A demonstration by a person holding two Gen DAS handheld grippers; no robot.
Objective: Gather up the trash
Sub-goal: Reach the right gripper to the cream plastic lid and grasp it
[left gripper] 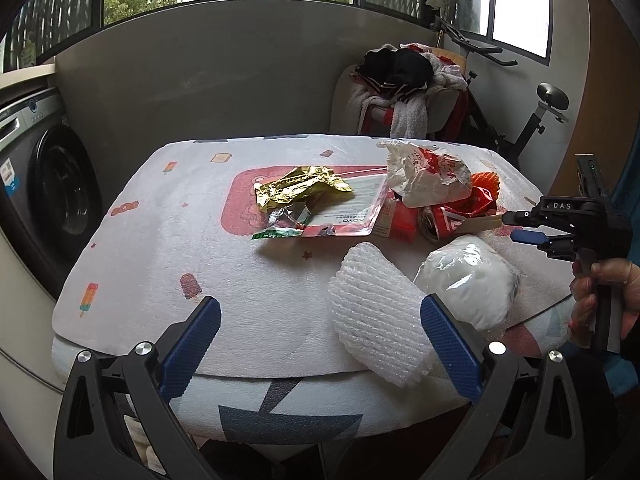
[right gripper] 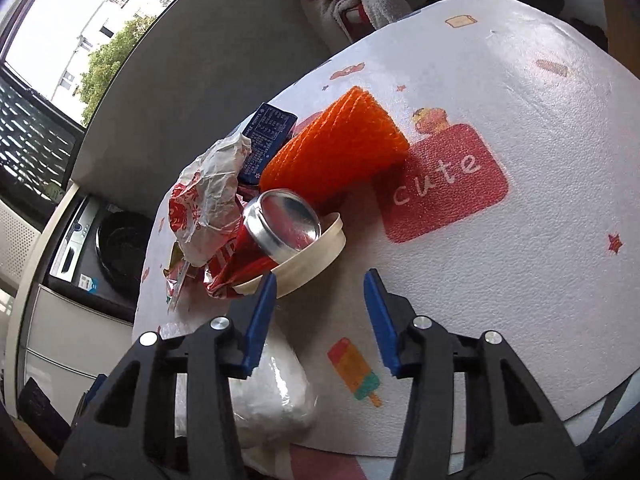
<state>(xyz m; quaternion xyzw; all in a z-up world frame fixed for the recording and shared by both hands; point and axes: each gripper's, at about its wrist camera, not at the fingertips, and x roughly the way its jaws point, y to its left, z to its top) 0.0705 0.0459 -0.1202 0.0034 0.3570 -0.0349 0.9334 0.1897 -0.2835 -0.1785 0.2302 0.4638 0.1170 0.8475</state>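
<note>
At the far left of the left wrist view a washing machine stands beside the table, whose cloth carries ice-lolly prints. Low in that frame the left gripper has its blue fingers spread wide and holds nothing. Toward the middle of the frame lie a crumpled gold foil wrapper, a small green-edged sachet and a flat clear pouch. Right of these sits the main heap: a crumpled red-and-white paper wrapper over a crushed red can. Nearer the lower edge, a white foam net sleeve lies just inside the left gripper's right finger, with a plastic-wrapped white bundle beside it.

At the right edge, the right gripper reaches toward the can. In its own view the right gripper is open and empty, and the can lies up and left of the fingers, its silver base facing the camera, long axis running away to the lower left, resting in a cream plastic lid. An orange foam net lies behind. The left finger almost touches the lid's rim, so I judge the right hand nearer the can, and the left nearer the white sleeve.
</note>
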